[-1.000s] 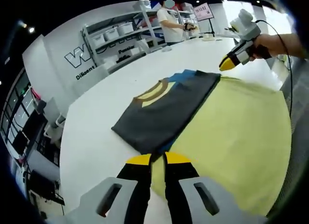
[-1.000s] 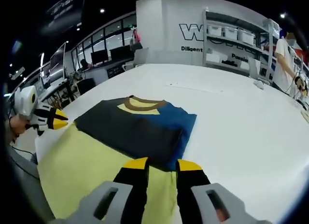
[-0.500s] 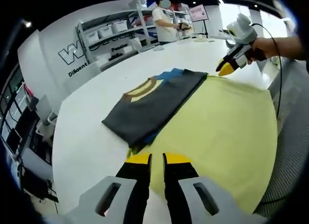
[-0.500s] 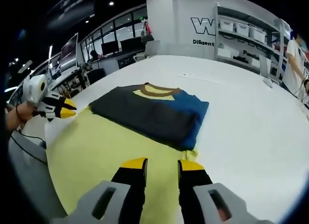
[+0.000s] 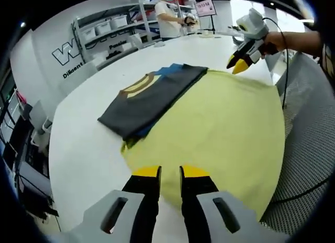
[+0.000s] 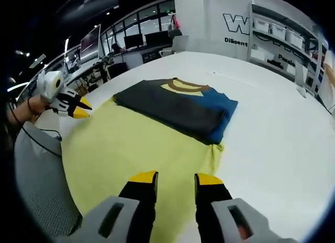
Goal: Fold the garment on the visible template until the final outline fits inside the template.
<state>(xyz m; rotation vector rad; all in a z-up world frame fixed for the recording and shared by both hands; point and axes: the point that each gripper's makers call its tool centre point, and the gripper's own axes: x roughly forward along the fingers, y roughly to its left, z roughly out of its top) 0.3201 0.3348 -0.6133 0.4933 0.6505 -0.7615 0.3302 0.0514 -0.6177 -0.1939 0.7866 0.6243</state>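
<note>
Lying folded on the yellow template (image 5: 220, 122), the dark garment (image 5: 146, 99) runs lengthwise along its far edge, collar towards 11 o'clock in the left gripper view. Left tongs (image 5: 170, 172) and right tongs (image 6: 175, 177) hover above the template's near edge on the white surface (image 6: 272, 122), jaws slightly apart, gripping nothing.

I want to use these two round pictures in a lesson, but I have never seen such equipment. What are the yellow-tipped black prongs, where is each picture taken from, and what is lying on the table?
No robot here: a person holds a two-jaw tool in each hand, and a fisheye camera rides on each. The left gripper rises from the bottom of the left gripper view; the right gripper does likewise in its own. Each also appears in the other's picture. On the white table lies a yellow sheet, the template, with a folded dark-and-blue garment on its far edge. Both grippers are open and hold nothing.
</note>
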